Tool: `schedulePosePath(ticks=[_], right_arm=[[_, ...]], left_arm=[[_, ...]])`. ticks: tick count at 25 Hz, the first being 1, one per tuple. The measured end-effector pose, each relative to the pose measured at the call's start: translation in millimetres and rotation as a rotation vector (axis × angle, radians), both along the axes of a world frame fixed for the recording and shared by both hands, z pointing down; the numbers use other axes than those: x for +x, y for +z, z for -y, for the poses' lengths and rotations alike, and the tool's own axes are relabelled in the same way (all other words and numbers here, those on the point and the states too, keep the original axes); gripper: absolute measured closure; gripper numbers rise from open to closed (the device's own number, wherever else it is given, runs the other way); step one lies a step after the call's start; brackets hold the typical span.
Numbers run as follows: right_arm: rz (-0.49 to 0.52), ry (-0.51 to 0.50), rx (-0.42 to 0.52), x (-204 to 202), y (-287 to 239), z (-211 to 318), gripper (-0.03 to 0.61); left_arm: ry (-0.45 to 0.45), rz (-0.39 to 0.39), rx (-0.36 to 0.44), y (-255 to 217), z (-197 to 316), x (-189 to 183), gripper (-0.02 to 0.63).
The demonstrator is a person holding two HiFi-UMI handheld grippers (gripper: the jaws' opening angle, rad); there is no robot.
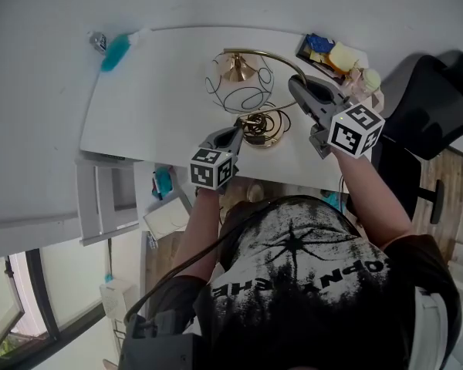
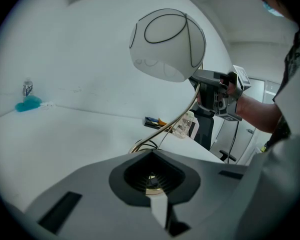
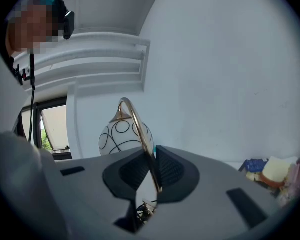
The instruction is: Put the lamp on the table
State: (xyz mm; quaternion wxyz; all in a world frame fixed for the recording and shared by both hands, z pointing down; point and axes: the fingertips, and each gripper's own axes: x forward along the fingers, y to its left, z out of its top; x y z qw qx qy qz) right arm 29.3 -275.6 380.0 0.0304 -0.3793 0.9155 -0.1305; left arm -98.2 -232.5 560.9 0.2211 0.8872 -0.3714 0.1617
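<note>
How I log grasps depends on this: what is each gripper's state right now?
Left gripper: closed on the lamp, at its base.
Right gripper: closed on the lamp's curved arm.

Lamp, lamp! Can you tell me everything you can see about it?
The lamp has a round white shade with black loopy lines, a gold cap, a thin curved gold arm and a round gold base with a dark cord coiled on it. The shade hangs from the arm's end. The base is at the near edge of the white table. The right tongs pinch the arm; the left tongs close on the base.
</note>
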Motion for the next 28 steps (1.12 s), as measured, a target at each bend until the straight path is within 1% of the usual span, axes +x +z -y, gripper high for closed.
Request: schedulePosePath(ticks=[5, 11, 15, 17, 19, 22, 24, 28], right_arm=[[-0.017, -0.027, 0.009, -2, 0, 0, 0.554], [-0.014, -0.026, 0.012, -2, -1, -1, 0.552], [-0.012, -0.027, 0.013, -1, -2, -2, 0.551], [-0.014, -0.025, 0.014, -1, -2, -2, 0.551], [-0.018, -0.023, 0.019, -2, -2, -1, 0.551], [-0.035, -0.023, 0.031, -2, -2, 0, 0.551], [-0.054, -0.025, 0.034, -2, -1, 0, 0.551], [-0.090, -0.009, 0.037, 1, 3, -4, 0.546]], left_arm=[[-0.007, -0.008, -0.014, 0, 1, 6, 0.599], [-0.021, -0.008, -0.015, -2, -4, 7, 0.599], [0.007, 0.048, 0.015, -3, -7, 9, 0.598], [0.011, 0.059, 0.022, -3, -8, 10, 0.600], [-0.005, 0.033, 0.017, -5, -8, 8, 0.599], [-0.029, -0.041, -0.008, -10, -5, 7, 0.598], [-0.026, -0.047, -0.009, -11, -5, 8, 0.600], [0.006, -0.021, 0.001, -14, -10, 17, 0.600]])
